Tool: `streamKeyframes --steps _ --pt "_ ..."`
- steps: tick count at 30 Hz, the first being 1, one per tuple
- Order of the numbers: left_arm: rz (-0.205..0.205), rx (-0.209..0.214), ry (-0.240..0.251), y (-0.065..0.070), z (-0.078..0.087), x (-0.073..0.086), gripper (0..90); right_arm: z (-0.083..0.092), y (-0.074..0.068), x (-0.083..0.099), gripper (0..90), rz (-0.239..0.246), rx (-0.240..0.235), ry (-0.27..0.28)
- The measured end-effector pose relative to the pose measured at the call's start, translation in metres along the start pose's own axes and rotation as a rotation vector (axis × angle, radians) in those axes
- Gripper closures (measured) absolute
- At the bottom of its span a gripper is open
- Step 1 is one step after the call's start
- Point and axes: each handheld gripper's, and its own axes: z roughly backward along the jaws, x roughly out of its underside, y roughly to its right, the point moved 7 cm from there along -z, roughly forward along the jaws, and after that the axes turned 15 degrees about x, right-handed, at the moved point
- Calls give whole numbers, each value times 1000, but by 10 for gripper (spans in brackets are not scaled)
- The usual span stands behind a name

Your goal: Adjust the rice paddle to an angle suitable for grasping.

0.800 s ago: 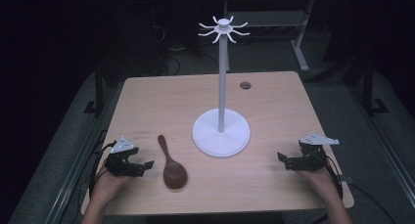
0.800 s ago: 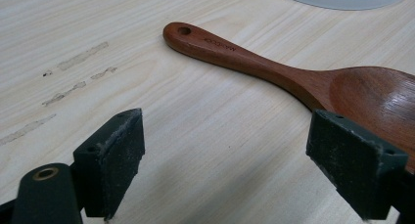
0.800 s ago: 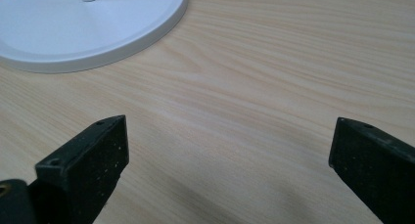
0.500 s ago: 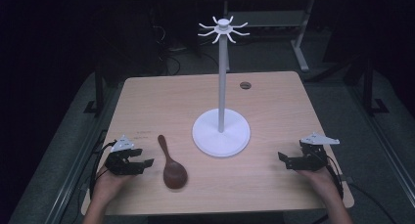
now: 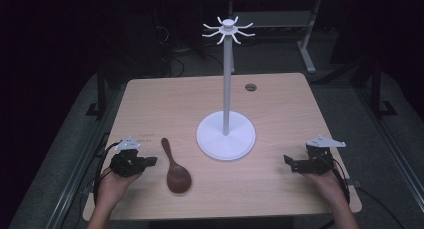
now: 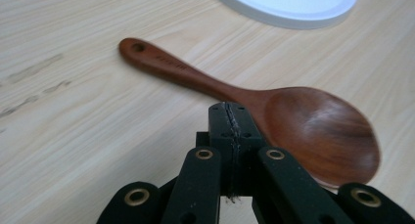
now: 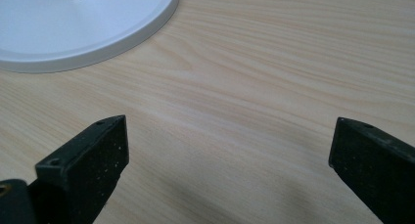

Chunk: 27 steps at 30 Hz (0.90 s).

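while its jaws are pressed together, the left gripper [image 6: 230, 117] sits just beside the wooden spoon [image 6: 274, 111].

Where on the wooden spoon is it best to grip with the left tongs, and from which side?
Probably the narrow handle, not the wide bowl. The wooden spoon lies flat, bowl toward the person, handle pointing away. The left tongs, now shut, sit just left of it, so open them and come from that left side, jaws across the handle.

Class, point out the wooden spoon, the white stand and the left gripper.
wooden spoon [image 5: 178, 178], high view, on its bowl.
white stand [image 5: 226, 136], high view, on its round base.
left gripper [image 5: 150, 161], high view, at its jaw tips.
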Motion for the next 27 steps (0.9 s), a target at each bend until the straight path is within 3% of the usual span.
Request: streamKeyframes --steps 16,27 --pt "-66 96 -36 26 -33 -31 898 -2 -3 1 10 7 -20 0" --pt "-92 119 -81 43 -66 -41 898 -2 -3 1 10 10 -13 -3"
